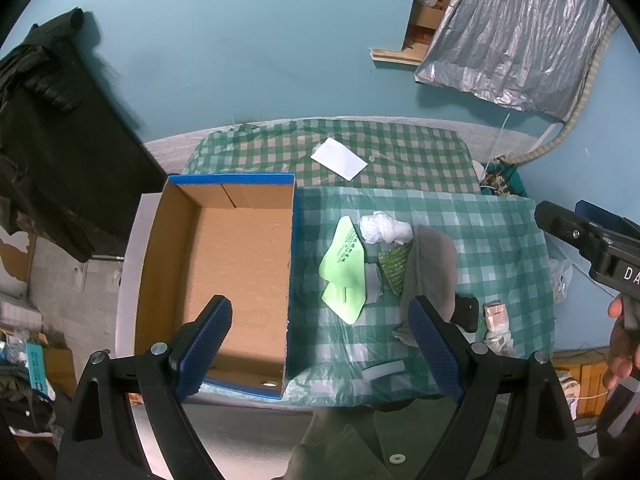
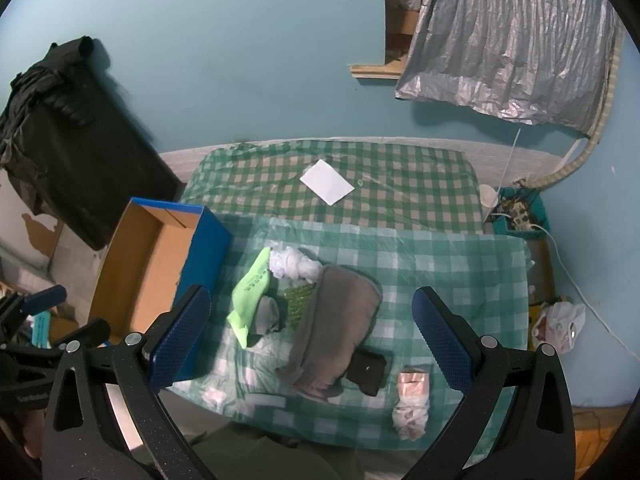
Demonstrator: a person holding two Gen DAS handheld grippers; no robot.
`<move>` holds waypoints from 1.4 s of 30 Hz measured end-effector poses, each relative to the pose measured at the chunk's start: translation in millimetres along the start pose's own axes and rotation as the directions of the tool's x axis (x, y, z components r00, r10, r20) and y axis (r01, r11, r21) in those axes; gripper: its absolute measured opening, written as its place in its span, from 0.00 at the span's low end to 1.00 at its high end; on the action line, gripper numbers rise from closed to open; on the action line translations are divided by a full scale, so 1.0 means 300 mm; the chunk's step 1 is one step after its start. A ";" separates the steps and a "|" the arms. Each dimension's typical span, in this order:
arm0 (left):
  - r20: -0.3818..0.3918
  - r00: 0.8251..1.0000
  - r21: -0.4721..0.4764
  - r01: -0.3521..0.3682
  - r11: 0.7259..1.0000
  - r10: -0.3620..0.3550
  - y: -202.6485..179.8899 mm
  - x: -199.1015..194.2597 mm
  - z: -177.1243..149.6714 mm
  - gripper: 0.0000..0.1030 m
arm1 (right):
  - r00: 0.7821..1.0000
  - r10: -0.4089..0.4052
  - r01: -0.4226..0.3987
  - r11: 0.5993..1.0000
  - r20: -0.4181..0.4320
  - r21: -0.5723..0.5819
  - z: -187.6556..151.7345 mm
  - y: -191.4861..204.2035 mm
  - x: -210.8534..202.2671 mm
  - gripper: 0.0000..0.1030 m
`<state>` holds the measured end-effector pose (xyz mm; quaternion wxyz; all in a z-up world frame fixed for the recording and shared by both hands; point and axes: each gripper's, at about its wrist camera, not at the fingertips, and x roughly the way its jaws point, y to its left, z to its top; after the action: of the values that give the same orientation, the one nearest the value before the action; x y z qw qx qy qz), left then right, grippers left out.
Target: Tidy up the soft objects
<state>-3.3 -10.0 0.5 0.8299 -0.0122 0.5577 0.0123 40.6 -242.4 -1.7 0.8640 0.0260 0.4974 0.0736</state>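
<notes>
Green-white checked tablecloth (image 2: 460, 280); blue box (image 1: 224, 276), brown inside; lime-green sock (image 2: 250, 294); white bundle (image 1: 384, 229); grey cloth (image 2: 336, 320); black item (image 2: 370, 370).

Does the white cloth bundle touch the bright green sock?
Touching. In the left wrist view, the white cloth bundle overlaps the upper edge of the bright green sock, with no checkered cloth visible between them.

White letters "DA" on right hand-held gripper (image 1: 560, 228) body, green sock (image 1: 344, 256) print illegible
</notes>
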 end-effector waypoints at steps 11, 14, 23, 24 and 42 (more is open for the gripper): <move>-0.003 1.000 0.003 0.000 1.000 0.000 -0.002 -0.001 0.001 0.88 | 1.000 -0.003 0.003 1.000 -0.002 0.003 -0.005 0.003 0.003 0.98; -0.003 1.000 0.004 0.000 1.000 0.000 0.000 0.001 0.002 0.88 | 1.000 -0.002 0.002 1.000 -0.003 -0.001 -0.011 0.005 0.010 0.98; -0.003 1.000 0.003 0.000 1.000 0.000 -0.001 0.001 0.004 0.88 | 1.000 -0.003 0.003 1.000 -0.003 -0.001 -0.014 0.011 0.009 0.98; -0.003 1.000 0.004 0.000 1.000 0.000 -0.002 0.001 0.002 0.88 | 1.000 -0.003 0.003 1.000 -0.003 0.000 -0.016 0.014 0.009 0.98; -0.004 1.000 0.016 0.001 1.000 -0.001 -0.018 -0.011 -0.020 0.88 | 1.000 -0.006 0.007 1.000 -0.005 0.016 -0.038 -0.002 -0.017 0.98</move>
<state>-9.9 -15.7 1.3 0.8287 -0.0059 0.5596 0.0076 28.3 -244.1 -3.1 0.8628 0.0313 0.5001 0.0668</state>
